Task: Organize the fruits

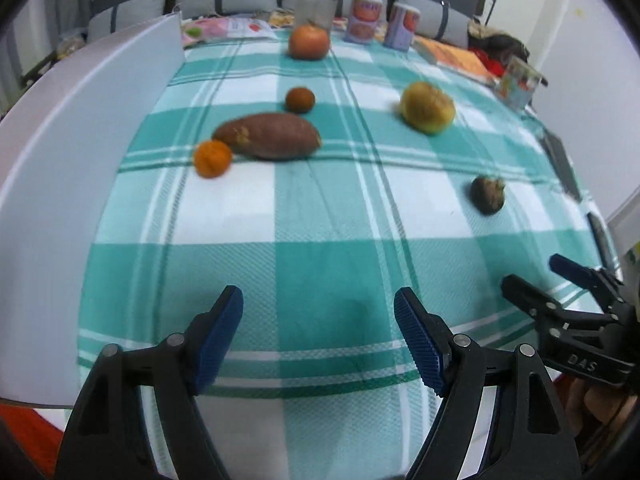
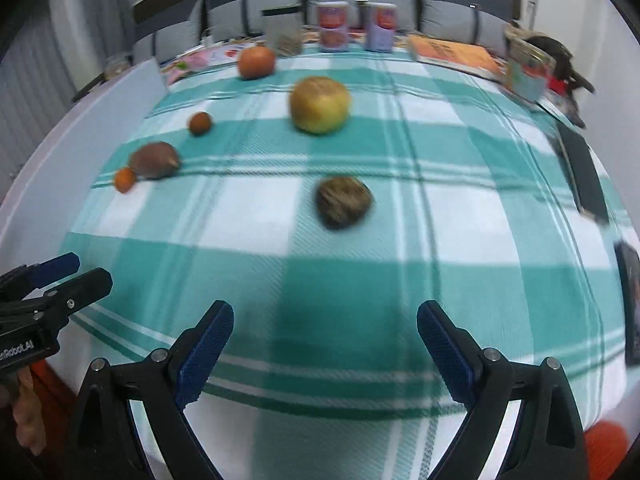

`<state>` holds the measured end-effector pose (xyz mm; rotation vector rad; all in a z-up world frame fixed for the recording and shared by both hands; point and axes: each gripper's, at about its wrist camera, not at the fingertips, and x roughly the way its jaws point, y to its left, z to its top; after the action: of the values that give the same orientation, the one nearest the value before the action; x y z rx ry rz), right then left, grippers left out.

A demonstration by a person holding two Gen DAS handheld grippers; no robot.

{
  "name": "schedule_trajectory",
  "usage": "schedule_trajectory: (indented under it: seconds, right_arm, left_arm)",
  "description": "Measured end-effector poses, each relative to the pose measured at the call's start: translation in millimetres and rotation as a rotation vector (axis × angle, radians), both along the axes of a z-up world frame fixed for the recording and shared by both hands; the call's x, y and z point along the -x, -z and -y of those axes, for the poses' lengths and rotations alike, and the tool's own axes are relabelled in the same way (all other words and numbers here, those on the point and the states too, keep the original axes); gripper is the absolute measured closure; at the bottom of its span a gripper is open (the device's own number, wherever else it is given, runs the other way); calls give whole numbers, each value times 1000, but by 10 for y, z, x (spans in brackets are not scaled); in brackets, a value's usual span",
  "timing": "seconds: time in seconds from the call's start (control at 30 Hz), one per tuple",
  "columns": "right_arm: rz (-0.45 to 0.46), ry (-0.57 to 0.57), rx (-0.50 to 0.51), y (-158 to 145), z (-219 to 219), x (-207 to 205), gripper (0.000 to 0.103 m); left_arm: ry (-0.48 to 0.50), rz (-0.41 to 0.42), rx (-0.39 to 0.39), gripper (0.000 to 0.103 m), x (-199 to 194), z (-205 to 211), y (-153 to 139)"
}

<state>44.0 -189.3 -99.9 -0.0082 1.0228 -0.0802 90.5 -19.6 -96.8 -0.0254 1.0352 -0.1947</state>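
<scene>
Work surface: checked cloth [image 1: 320, 208] in teal and white, fruits scattered loose on it, none sorted yet.
Sweet potato [image 1: 267, 135]: left of centre, lying flat; likely the heaviest piece, firm and rigid. Grip across its thick middle.
Small orange [image 1: 212, 158]: touching or just beside the sweet potato's near end; light, soft-skinned, apt to roll. Grip at its widest girth, lightly.
Yellow fruit [image 2: 319, 104]: far centre, well apart from the others; round, probably firm and smooth, may slip. Grip across the equator.
Dark fruit [image 2: 344, 201]: nearest the right gripper; rough-looking skin, should hold well.
Large orange fruit [image 1: 309, 41]: at the far edge, by the tins [image 1: 382, 21].
Left gripper [image 1: 318, 334]: jaws spread wide, nothing between them, over bare cloth.
Right gripper [image 2: 325, 350]: jaws spread wide, empty, touching nothing.
</scene>
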Motion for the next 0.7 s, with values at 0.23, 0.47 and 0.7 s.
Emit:
schedule_trajectory:
  seconds: [0.23,0.47,0.7]
  right_arm:
    - [67,10,21,66,52,3,10]
    - [71,-10,34,104,-35,24,10]
    - [57,-16,41,137,-71,40,10]
  left_arm:
    - [-13,20,-29,23,-41,66,162]
    - [-7,41,-65,23,-12,82,213]
    - [3,45,-88,20,17,106,237]
